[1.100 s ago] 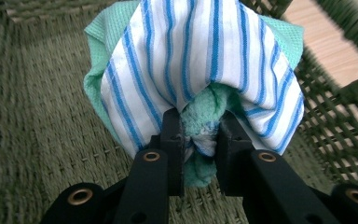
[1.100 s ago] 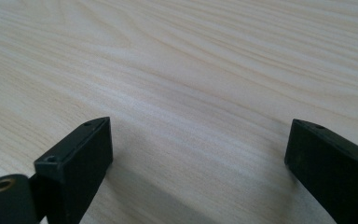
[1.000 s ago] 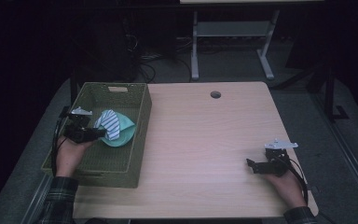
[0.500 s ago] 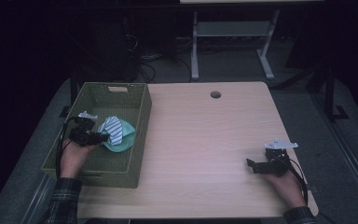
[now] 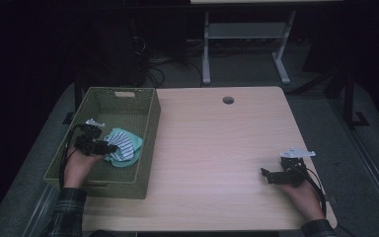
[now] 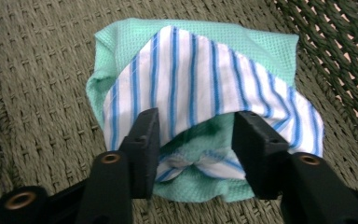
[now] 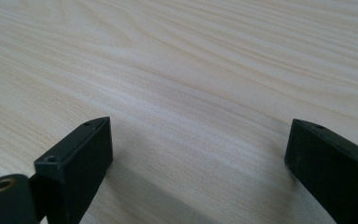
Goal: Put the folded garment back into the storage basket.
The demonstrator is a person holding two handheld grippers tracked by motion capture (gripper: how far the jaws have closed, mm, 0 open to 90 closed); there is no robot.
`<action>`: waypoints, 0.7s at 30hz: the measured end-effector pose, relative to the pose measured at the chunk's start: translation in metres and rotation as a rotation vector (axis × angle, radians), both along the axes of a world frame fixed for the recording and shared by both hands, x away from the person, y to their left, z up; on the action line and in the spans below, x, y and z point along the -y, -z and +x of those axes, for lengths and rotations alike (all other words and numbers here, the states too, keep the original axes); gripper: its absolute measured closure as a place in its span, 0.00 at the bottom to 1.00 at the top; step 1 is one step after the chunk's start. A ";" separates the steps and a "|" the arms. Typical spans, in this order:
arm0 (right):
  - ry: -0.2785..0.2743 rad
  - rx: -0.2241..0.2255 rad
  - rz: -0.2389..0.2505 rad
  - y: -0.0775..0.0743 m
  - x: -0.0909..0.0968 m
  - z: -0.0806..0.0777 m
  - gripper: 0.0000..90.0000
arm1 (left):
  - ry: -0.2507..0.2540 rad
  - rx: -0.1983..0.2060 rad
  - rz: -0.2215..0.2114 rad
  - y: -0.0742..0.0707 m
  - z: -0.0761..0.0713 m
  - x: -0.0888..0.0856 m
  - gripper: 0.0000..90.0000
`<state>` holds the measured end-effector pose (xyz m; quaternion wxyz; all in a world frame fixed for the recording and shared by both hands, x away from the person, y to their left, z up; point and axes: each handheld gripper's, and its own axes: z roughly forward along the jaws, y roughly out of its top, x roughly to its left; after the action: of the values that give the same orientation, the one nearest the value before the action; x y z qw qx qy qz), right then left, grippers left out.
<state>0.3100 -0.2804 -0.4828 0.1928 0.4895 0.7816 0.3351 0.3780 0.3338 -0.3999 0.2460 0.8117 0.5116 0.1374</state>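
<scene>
Cloth (image 6: 205,93) lies inside basket (image 5: 148,128) | your left gripper (image 6: 196,140) has just been parting, jaws straddling it, unpressed | right gripper (image 7: 200,158) gapes, parked outside basket on table (image 5: 217,143).

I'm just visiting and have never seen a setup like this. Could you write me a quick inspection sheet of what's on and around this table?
Surface: light wooden table with a round hole near its far edge.
Job's things: folded cloths, mint green and blue-striped white, lying in the green woven basket at the table's left end.
Clutter: nothing seen.
Grippers: left gripper in the basket, its jaws just opened, astride the cloth's near edge, pads apart from it; right gripper open over bare wood, nothing between its jaws.
Cables: black cable trailing from the left gripper; another from the right.
Surroundings: dark room, grey metal stand and loose floor cables behind the table.
</scene>
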 end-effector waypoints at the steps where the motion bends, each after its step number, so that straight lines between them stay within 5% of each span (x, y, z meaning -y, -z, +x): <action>1: -0.001 0.001 0.000 0.000 0.000 0.000 0.08 | 0.002 -0.002 -0.004 0.000 0.000 0.000 0.54; 11: 0.001 -0.001 0.000 0.000 0.000 -0.001 0.08 | 0.006 0.002 -0.005 -0.001 0.001 0.000 0.20; 21: 0.001 -0.001 0.000 0.000 0.000 0.000 0.08 | 0.022 0.068 -0.041 -0.019 -0.004 0.006 0.15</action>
<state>0.3096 -0.2805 -0.4827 0.1925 0.4901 0.7814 0.3349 0.3735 0.3283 -0.3811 0.2815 0.8069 0.4967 0.1517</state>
